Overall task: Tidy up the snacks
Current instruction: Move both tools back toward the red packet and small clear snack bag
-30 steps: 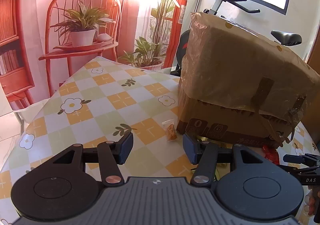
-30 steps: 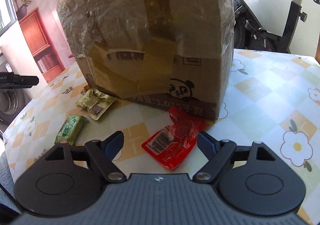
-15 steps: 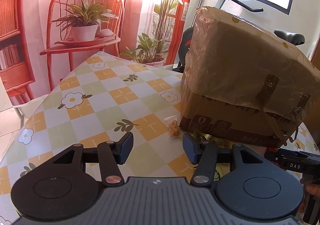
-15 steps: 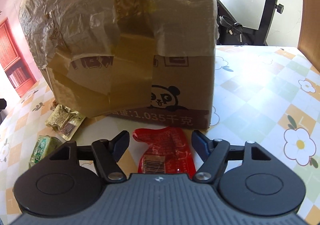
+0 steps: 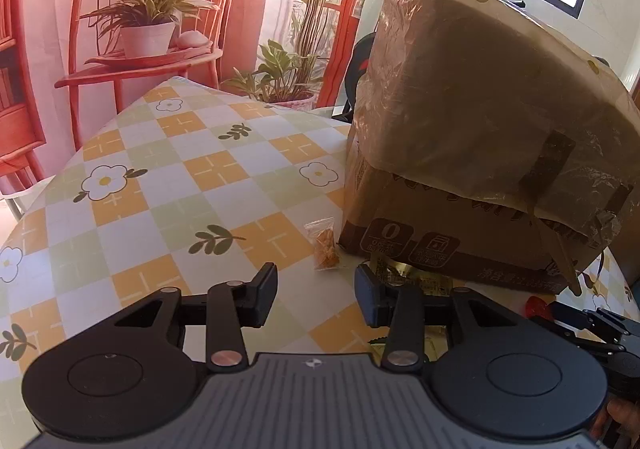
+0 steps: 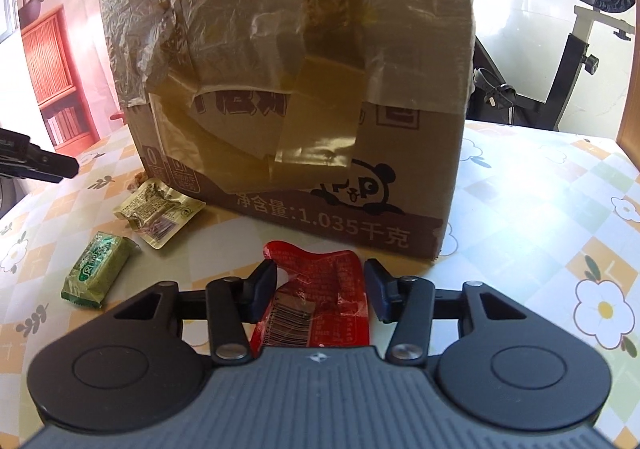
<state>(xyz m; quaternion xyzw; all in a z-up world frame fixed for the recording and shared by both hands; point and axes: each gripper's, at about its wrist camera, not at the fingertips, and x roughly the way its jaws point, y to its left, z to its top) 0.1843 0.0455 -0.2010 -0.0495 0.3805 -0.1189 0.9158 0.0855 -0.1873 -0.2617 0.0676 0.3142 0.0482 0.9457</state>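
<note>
A: Kitchen table, midday. The right gripper [image 6: 320, 289] sat low over the red packet [image 6: 320, 297], its jaws just narrowed around it, one pad at each edge. Gripping, or only bracketing?

B: The left pad looked to touch the packet's edge; the right showed a sliver of gap. Firm hold could not be told. Closing squarely across the packet's middle, clear of the box [image 6: 300, 89] just behind, would likely serve best; the film looked slippery and crumpled.

A: And the left gripper [image 5: 316, 297]?

B: Jaws partly closed, nothing between them, only tablecloth [image 5: 160, 189]. The orange snack bag [image 5: 325, 249] lay just ahead, beside the box corner.

A: What did each camera miss?

B: Only the right view showed the green bar [image 6: 98, 269] and the gold pouch [image 6: 160, 213]. The orange bag showed clearly only in the left view.
</note>
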